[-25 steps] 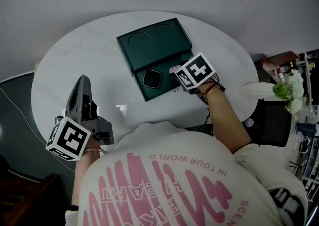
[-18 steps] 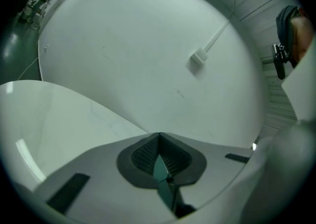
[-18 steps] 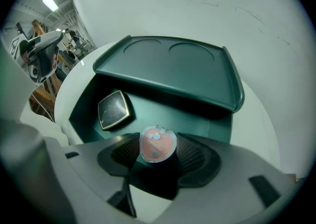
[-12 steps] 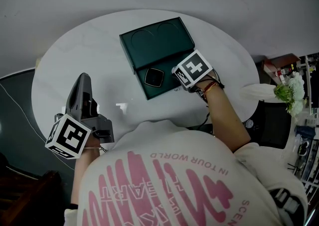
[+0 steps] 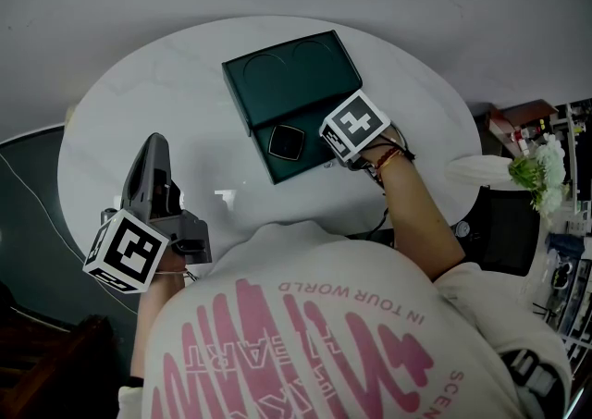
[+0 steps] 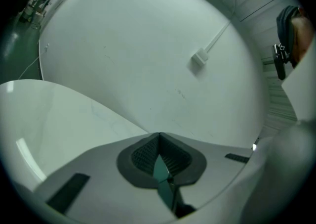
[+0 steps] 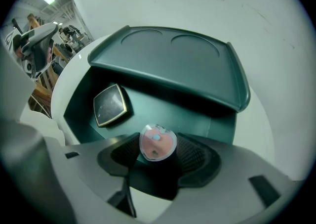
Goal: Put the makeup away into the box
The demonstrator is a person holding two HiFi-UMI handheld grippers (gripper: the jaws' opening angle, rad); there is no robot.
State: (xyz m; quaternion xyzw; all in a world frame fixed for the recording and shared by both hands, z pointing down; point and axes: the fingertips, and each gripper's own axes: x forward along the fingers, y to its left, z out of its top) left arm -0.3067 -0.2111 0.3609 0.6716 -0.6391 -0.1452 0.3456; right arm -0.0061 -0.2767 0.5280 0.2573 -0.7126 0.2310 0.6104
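Observation:
A dark green box (image 5: pixel 275 170) lies open on the round white table (image 5: pixel 139 93), its lid (image 5: pixel 287 75) folded back on the far side. A black square compact with a gold rim (image 5: pixel 285 142) lies in the box's left part. My right gripper (image 5: pixel 326 137) points down over the right part, shut on a small round pink makeup pot (image 7: pixel 157 142). In the right gripper view the compact (image 7: pixel 109 104) sits left of the pot, above the box floor (image 7: pixel 197 119). My left gripper (image 5: pixel 154 147) rests at the table's near left, jaws shut and empty (image 6: pixel 159 136).
The table's front edge runs close to the person's torso (image 5: pixel 305 334). A thin cable (image 5: pixel 37 214) crosses the dark floor at left. Flowers (image 5: pixel 532 163) and clutter stand off the table at right. A white wall (image 6: pixel 148 55) fills the left gripper view.
The right gripper has shifted slightly over the box's right part, still holding the pink pot. The left gripper has not moved.

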